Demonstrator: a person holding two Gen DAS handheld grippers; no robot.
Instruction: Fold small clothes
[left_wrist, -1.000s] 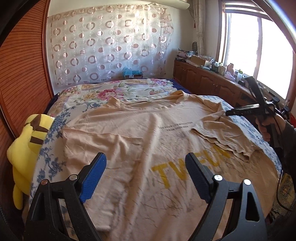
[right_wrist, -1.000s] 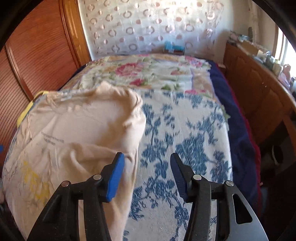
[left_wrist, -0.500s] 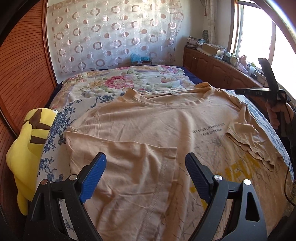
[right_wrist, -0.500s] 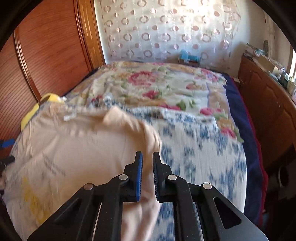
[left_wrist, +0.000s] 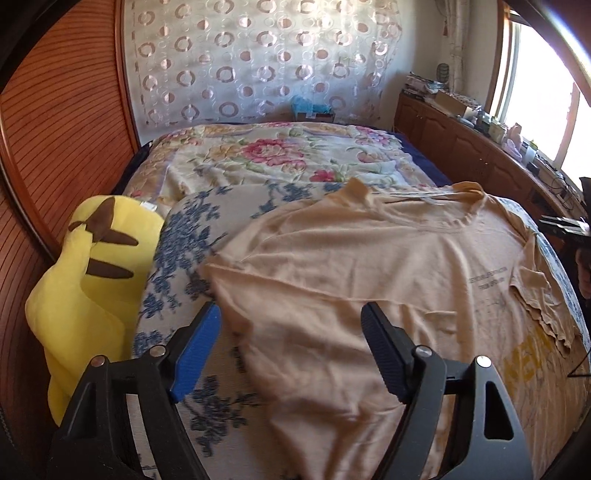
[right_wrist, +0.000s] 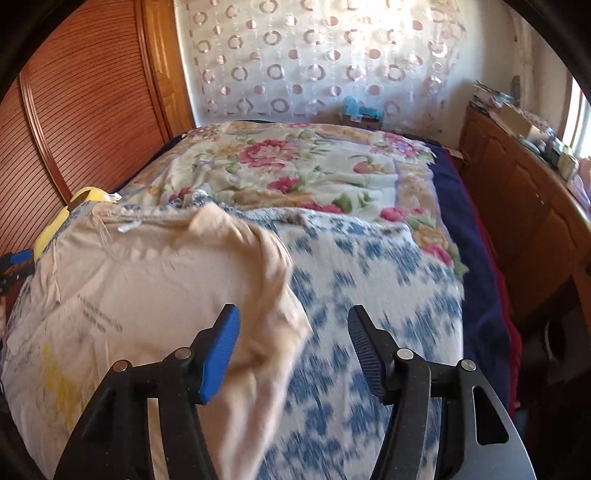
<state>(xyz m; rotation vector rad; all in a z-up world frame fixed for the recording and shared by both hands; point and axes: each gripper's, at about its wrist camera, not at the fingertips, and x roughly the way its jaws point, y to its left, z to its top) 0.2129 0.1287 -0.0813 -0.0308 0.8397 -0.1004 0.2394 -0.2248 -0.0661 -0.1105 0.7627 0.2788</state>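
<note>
A beige T-shirt (left_wrist: 369, 280) with yellow lettering lies spread face up on the bed, both sleeves folded in over its body. My left gripper (left_wrist: 291, 350) is open and empty, just above the shirt's left edge near the folded sleeve. My right gripper (right_wrist: 293, 350) is open and empty over the shirt's right edge (right_wrist: 280, 317), beside the blue-patterned blanket (right_wrist: 369, 288). The shirt also shows in the right wrist view (right_wrist: 147, 288). The right gripper shows at the far right of the left wrist view (left_wrist: 565, 227).
A yellow plush toy (left_wrist: 92, 280) lies at the bed's left side against the wooden headboard wall (left_wrist: 62, 147). A floral blanket (left_wrist: 280, 162) covers the far half of the bed. A wooden cabinet (right_wrist: 535, 221) with clutter runs along the right.
The right gripper was shut half a second ago and now stands open. The left gripper has moved left and toward the shirt's left edge, staying open.
</note>
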